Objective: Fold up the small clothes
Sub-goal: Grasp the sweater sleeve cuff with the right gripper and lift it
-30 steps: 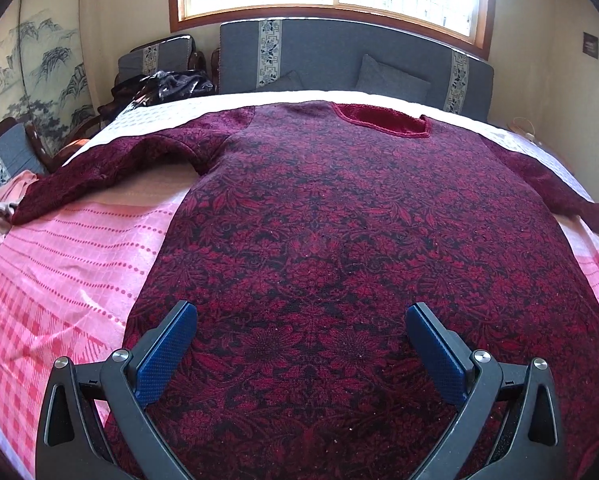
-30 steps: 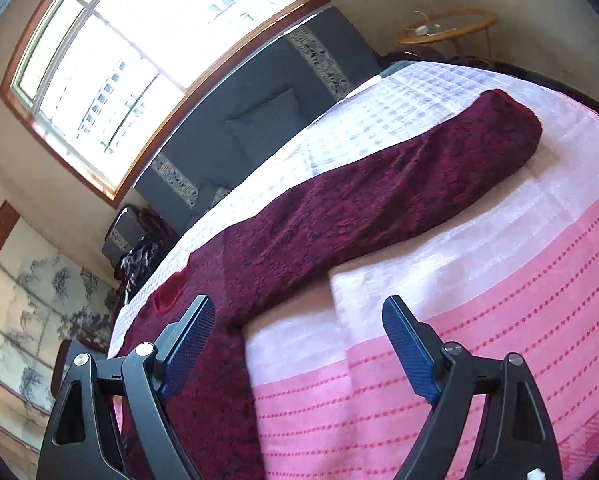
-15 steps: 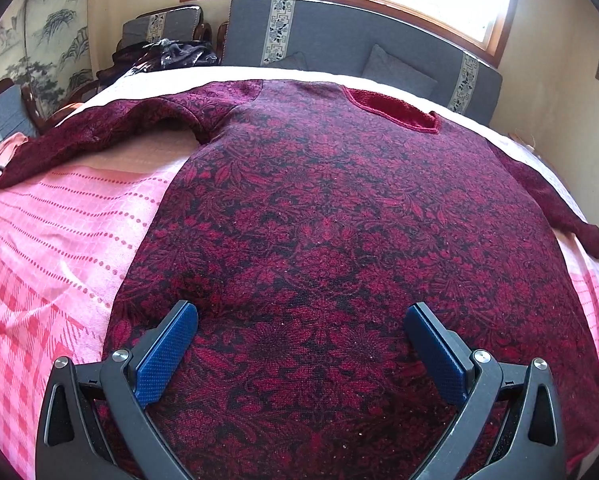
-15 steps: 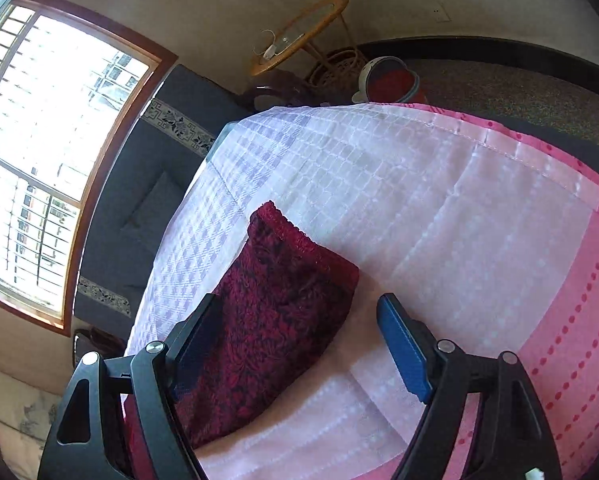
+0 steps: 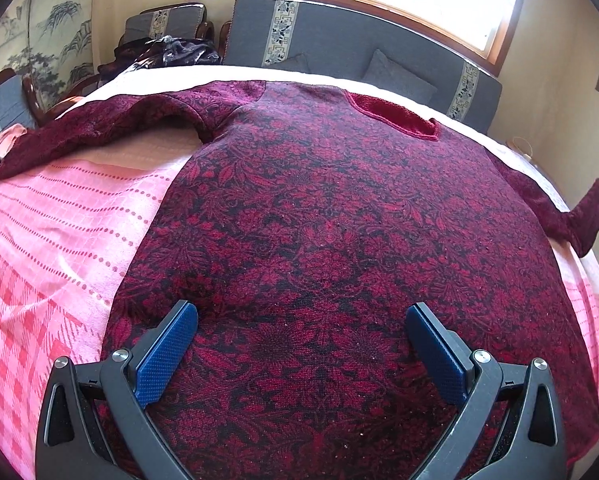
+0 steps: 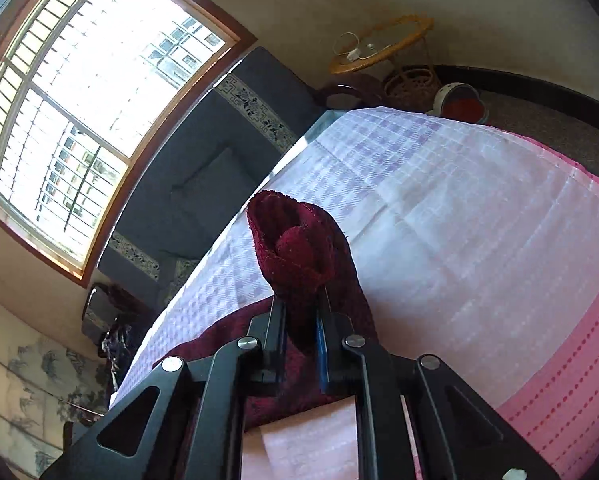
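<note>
A dark red floral knit sweater [image 5: 331, 216] lies flat and spread out on the bed, neck towards the window. My left gripper [image 5: 301, 344] is open and empty, hovering over its lower body near the hem. My right gripper [image 6: 301, 312] is shut on the cuff of the right sleeve [image 6: 295, 244], which stands up between the fingers above the bedspread. In the left wrist view that sleeve end [image 5: 587, 216] is lifted at the far right edge. The left sleeve [image 5: 99, 128] lies stretched out to the left.
The bed has a pink and white checked bedspread [image 5: 51, 240]. A grey sofa [image 5: 339, 48] stands behind it under the window, with dark clothes [image 5: 171, 52] piled at the left. A round wicker side table [image 6: 383, 44] and a basket [image 6: 411, 84] stand beyond the bed's right corner.
My right gripper moved along the right sleeve to its end, closed on the cuff and raised it. My left gripper stayed open and shifted slightly over the sweater's body.
</note>
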`<state>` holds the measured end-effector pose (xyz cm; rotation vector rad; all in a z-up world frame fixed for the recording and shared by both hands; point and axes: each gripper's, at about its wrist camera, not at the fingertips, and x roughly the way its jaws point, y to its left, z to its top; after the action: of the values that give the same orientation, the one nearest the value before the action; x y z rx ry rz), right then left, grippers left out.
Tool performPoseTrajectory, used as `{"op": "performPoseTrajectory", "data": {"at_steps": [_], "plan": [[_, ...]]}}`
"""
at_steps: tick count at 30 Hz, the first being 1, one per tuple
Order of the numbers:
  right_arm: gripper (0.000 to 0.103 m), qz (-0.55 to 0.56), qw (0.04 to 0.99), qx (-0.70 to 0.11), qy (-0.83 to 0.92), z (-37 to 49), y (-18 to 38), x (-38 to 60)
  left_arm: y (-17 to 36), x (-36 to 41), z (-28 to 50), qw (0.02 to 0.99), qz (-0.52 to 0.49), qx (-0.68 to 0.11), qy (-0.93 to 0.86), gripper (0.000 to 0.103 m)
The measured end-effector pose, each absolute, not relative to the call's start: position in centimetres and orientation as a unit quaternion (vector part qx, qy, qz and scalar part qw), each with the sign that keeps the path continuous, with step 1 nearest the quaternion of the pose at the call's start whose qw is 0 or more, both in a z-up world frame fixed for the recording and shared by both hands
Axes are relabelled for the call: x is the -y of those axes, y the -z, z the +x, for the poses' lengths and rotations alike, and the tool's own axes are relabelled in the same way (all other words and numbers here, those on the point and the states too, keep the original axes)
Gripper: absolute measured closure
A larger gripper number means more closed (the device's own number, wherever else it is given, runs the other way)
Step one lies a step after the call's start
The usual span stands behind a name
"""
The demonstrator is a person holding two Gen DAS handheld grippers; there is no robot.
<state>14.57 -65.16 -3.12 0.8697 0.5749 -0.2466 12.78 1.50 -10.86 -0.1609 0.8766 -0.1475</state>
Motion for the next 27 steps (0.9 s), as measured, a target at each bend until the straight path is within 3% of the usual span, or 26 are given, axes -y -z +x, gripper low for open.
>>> {"op": "performPoseTrajectory", "data": {"at_steps": [4,8,16,27], "plan": [[0.090,0.393,0.879,-0.268,0.029,18.8,-0.7,56.2,10.8,-1.9,12.6,0.901,-0.095,-0.417,0.076,0.000],[0.090,0.382,0.877,-0.289,-0.046,23.3,-1.1,46.4,10.7,-2.5,12.3,0.901,-0.113,-0.411,0.083,0.000],[0.090,0.371,0.841,-0.375,-0.122,28.5,5.0,30.5,10.5,-2.9,12.0,0.900,-0.145,-0.399,0.093,0.000],[0.090,0.355,0.818,-0.424,-0.156,32.5,8.8,19.6,10.3,-3.4,11.4,0.899,-0.185,-0.384,0.101,0.000]]}}
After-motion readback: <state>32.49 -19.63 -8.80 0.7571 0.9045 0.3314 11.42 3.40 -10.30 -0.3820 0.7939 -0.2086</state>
